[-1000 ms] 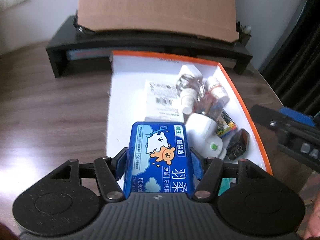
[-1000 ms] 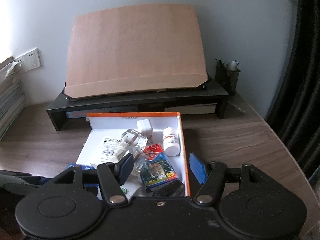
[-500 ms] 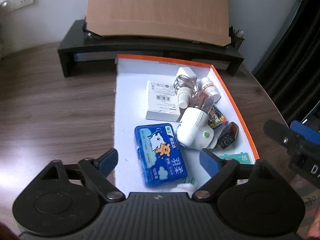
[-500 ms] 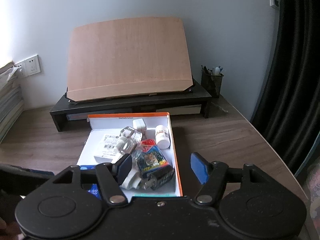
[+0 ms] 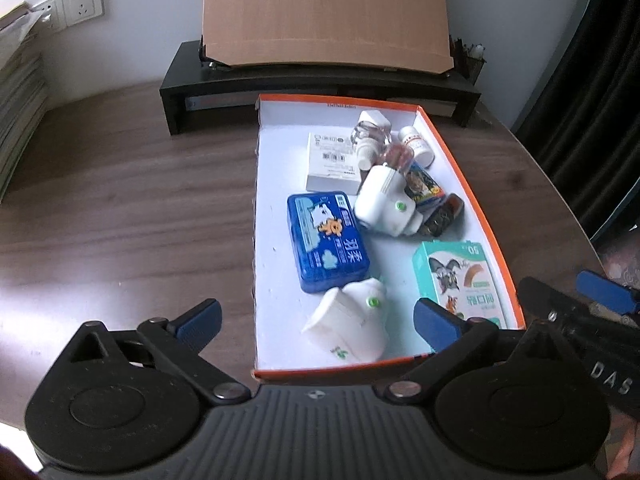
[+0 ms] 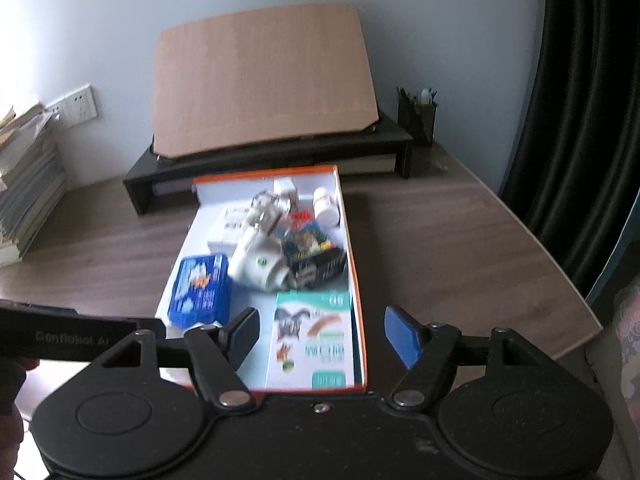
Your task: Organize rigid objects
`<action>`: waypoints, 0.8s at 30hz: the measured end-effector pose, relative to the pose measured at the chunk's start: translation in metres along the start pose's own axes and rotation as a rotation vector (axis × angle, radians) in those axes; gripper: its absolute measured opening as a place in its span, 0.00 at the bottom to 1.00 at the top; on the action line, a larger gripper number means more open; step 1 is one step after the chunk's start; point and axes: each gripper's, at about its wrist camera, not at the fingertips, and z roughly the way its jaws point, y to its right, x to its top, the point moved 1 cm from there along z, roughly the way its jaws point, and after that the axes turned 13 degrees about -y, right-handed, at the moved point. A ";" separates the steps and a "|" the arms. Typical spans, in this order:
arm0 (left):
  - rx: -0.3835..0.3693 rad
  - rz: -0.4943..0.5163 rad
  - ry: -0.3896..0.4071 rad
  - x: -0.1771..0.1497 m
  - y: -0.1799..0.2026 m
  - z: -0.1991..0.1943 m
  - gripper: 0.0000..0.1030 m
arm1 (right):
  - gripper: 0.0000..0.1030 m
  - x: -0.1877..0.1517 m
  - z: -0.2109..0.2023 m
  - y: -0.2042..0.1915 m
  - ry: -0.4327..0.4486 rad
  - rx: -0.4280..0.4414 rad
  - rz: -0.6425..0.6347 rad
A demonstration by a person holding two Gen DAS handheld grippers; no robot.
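Note:
A white box with an orange rim (image 5: 472, 200) lies on the wooden table. Inside it are a blue case with a cartoon label (image 5: 326, 246), two white plug-in devices (image 5: 348, 328) (image 5: 384, 208), a teal bandage box (image 5: 460, 280), a white carton (image 5: 330, 160), a pill bottle (image 5: 418, 146) and other small items. My left gripper (image 5: 318, 316) hovers over the box's near end, jaws opening wide and empty. My right gripper (image 6: 322, 332) is above the near right corner of the box (image 6: 356, 280), over the teal box (image 6: 316, 336), jaws opening and empty.
A black monitor stand (image 5: 320, 84) carrying a leaning cardboard sheet (image 5: 324, 12) stands behind the box. A pen holder (image 6: 416, 116) sits at the back right and a stack of papers (image 6: 24, 184) at the left. A dark curtain (image 6: 580, 120) hangs beyond the table's right edge.
The left gripper let go of the blue case, which now lies in the box, then opened wide and drew back and up. The right gripper drew back too, its jaws a little wider.

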 end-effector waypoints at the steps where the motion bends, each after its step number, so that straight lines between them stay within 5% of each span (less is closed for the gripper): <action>1: 0.007 0.001 0.001 -0.002 0.002 -0.001 1.00 | 0.80 -0.002 0.000 0.000 -0.005 0.002 -0.002; 24: 0.070 -0.018 -0.003 -0.008 0.019 -0.001 1.00 | 0.81 -0.005 0.003 0.008 -0.040 0.016 -0.034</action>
